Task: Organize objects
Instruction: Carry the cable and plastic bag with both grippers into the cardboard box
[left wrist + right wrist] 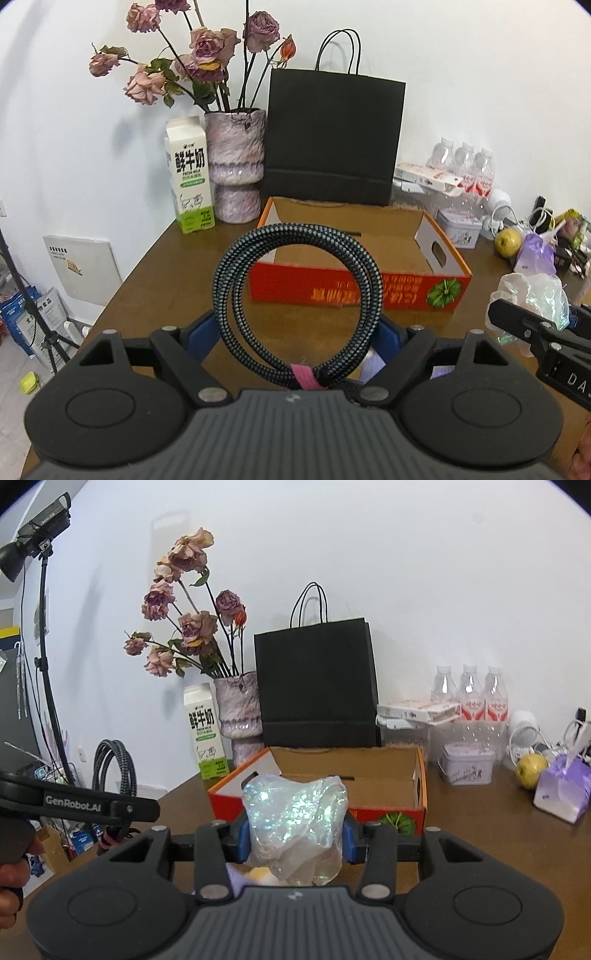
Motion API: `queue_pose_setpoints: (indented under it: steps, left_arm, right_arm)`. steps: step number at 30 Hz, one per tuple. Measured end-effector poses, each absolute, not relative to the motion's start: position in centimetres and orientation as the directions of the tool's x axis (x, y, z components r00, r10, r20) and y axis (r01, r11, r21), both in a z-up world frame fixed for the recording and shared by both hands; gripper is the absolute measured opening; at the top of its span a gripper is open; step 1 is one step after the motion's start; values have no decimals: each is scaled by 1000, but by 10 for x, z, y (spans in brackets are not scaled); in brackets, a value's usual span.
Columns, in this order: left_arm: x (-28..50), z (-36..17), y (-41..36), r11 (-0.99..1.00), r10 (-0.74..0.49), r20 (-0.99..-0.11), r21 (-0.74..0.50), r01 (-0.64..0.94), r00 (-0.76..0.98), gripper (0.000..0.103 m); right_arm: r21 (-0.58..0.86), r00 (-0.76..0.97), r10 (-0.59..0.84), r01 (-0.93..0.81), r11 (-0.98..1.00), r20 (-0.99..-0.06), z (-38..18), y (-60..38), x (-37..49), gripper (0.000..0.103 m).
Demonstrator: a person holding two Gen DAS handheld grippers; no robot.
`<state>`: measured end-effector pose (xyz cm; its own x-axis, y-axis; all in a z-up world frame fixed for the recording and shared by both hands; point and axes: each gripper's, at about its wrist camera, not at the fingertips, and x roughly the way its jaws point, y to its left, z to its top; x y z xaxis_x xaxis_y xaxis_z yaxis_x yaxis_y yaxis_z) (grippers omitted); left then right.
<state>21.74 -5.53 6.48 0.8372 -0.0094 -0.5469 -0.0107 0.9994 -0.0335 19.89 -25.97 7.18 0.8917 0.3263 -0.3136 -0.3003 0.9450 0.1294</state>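
Progress: two loose items are being carried above the worktop point(155, 273), both in front of the open cardboard box point(369, 236); nothing is showing inside the box yet, so by my reading the sorting is barely begun.
Left claw point(299, 332): it is gripping a coiled braided cable point(295, 273), the coil standing upright between the blue pads, a pink strap binding it at the bottom.
Right claw point(295, 830): it is clenching a crumpled iridescent plastic bag point(295, 823), pads pressing in on both sides.
Cable and bag position: both are hanging clear of the worktop, just short of the box's near wall, apart from each other.
Left to do, as I judge it: both items are waiting to go into the box; a yellow-green fruit point(532, 770), a small purple pouch point(561, 794) and a lidded tin point(467, 764) are lying to the right, unsorted.
Backdrop: a vase of dried roses point(236, 166), a black paper bag point(332, 136) and three water bottles point(469, 694) are standing along the wall.
Writing, milk carton point(190, 173): "鲜牛奶" with "FRESH MILK" beneath.
Writing, claw arm: "GenRobot.AI" is showing in the right wrist view; "DA" is showing, cut off, in the left.
Writing, box front: yellow characters appearing upside down, unreadable, beside a green fruit picture.
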Motion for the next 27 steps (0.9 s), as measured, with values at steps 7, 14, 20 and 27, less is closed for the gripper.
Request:
queue_pose_setpoints:
  steps: [7,14,20,27]
  left_arm:
    - [254,71,-61,999,-12,-546,-50,-19,837,85]
    - [291,76,-72,998,-15,-547,-53,-16,837,85]
    - [326,83,-78,998,-9,-541,-60,-27,841,85]
    - [368,83,-81,997,3,-550,-67,-47,835,85]
  right_arm:
    - [140,889,346,-318,938,-300,82,-259,235,44]
    - [183,878,371,-328,927,-303,84,-264,275,44]
    - [212,866,391,-338,917,-313,81,-269,312,44]
    - [241,850,407,-340,909,-334,75,-275,357,44]
